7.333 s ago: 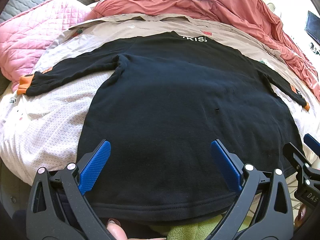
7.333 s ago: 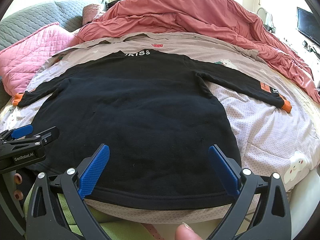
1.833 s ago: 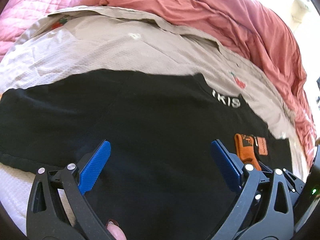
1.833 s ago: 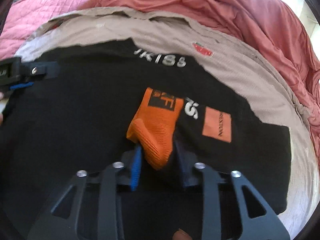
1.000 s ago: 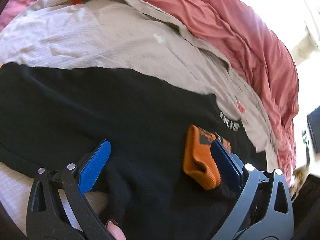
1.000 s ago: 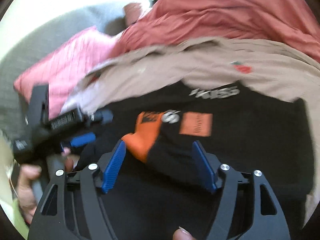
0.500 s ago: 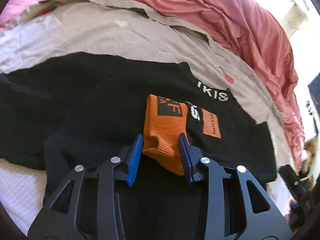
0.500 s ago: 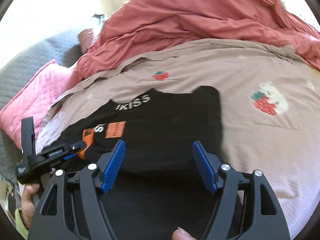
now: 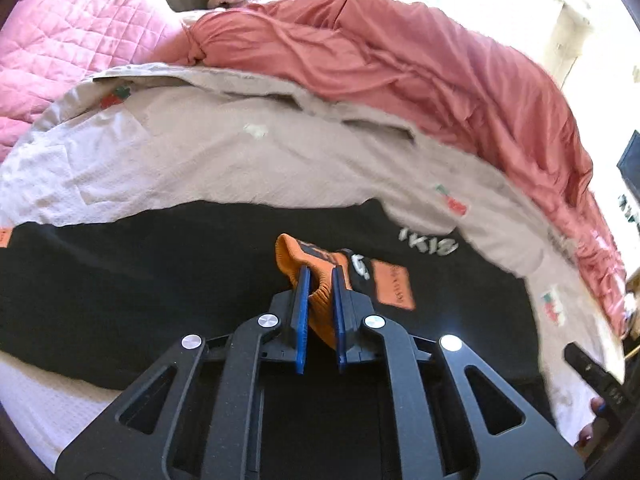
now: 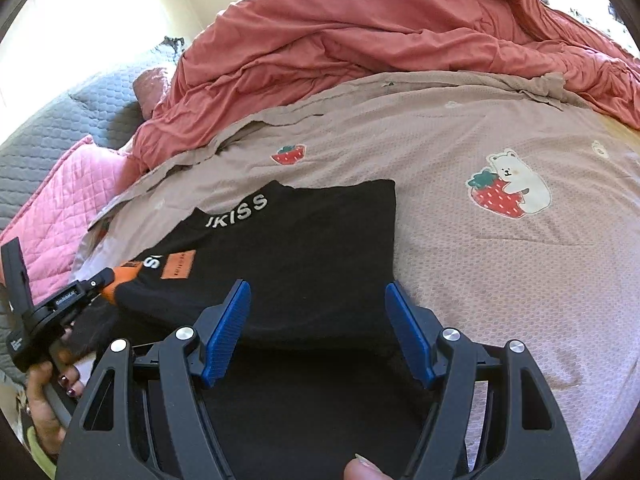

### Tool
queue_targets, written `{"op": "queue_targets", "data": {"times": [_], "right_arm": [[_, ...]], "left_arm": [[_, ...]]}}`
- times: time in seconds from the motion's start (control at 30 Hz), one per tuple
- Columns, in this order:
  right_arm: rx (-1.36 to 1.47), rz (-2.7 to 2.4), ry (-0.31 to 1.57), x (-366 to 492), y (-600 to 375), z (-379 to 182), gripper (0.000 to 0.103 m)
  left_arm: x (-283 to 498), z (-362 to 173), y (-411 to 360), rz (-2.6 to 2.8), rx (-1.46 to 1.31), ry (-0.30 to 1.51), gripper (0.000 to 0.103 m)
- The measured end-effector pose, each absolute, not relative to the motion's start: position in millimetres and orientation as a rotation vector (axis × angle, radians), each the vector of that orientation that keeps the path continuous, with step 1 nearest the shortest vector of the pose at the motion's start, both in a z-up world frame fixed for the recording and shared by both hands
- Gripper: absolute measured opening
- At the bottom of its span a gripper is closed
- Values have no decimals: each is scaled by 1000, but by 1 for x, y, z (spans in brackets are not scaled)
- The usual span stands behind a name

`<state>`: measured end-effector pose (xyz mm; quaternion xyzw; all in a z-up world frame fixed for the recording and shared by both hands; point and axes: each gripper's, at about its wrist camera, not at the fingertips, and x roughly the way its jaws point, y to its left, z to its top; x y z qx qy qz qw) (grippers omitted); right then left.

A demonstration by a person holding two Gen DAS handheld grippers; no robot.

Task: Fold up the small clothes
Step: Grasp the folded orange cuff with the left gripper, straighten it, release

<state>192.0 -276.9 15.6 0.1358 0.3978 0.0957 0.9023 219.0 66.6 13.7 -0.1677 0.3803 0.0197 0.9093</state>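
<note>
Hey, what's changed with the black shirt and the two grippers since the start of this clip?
The black shirt lay spread flat; now its right sleeve is folded across the body. The right gripper, which carried the orange cuff over, has let go and is open. The left gripper has shut on that cuff. The shirt remains on the strawberry-print cover.

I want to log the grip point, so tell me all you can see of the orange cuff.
The orange cuff is ribbed knit, ending the black top's folded-in sleeve, with a dark printed patch near its edge. It is bunched and raised slightly off the top's body, pinched between the shut left tongs. The right tongs are open and clear of it.
</note>
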Motion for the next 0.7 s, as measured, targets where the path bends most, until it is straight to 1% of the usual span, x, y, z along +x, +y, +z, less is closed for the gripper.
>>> {"op": "queue_targets", "data": {"times": [0.23, 0.43, 0.5, 0.7], "right_arm": [[227, 172, 853, 204, -263, 10, 69], [144, 238, 889, 217, -234, -4, 69], [156, 272, 927, 223, -229, -13, 69], [161, 212, 1009, 234, -247, -36, 67]], "left_arm": [[226, -17, 67, 92, -292, 930, 7], [224, -20, 69, 104, -272, 952, 9], [223, -22, 69, 111, -267, 959, 14], [223, -27, 75, 109, -286, 987, 19]]}}
